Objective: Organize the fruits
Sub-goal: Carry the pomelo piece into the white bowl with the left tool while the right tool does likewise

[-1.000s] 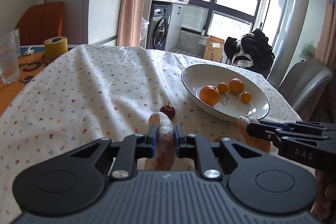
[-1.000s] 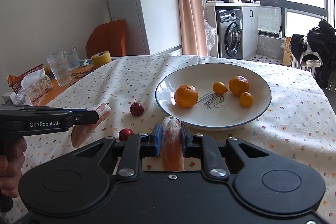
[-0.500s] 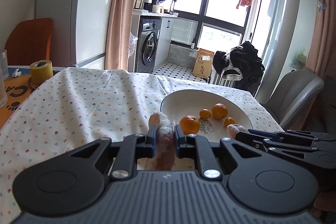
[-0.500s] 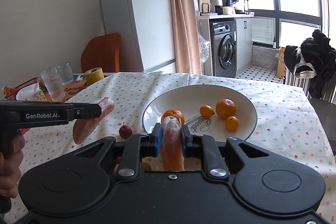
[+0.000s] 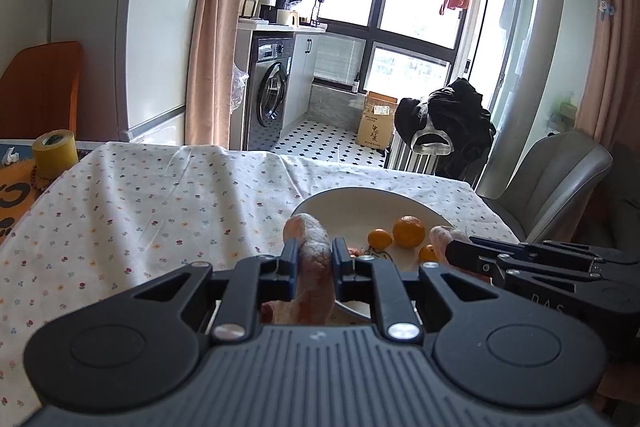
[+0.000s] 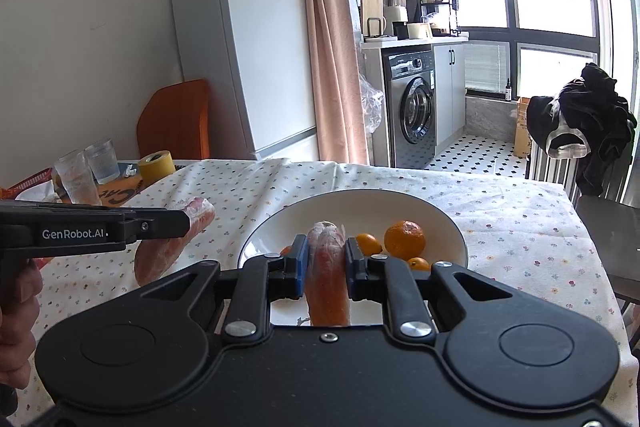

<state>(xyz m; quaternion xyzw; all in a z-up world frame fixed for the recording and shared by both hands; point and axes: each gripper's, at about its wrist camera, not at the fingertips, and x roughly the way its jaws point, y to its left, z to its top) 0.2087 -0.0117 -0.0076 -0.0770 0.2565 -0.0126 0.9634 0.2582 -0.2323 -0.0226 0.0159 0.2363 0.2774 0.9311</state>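
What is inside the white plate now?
In the white plate lie a large orange and two small ones. Another orange fruit peeks out behind the right gripper, which hides the plate's near part.

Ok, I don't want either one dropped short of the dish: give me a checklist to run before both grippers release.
1. Left gripper shut on its plastic-wrapped orange carrot: ok.
2. Right gripper shut on the second wrapped carrot: ok.
3. Right carrot over the white round plate: ok.
4. Left carrot over the plate: cannot tell.
5. Free spot beside the orange tangerines: ok.
6. The two grippers apart: ok.
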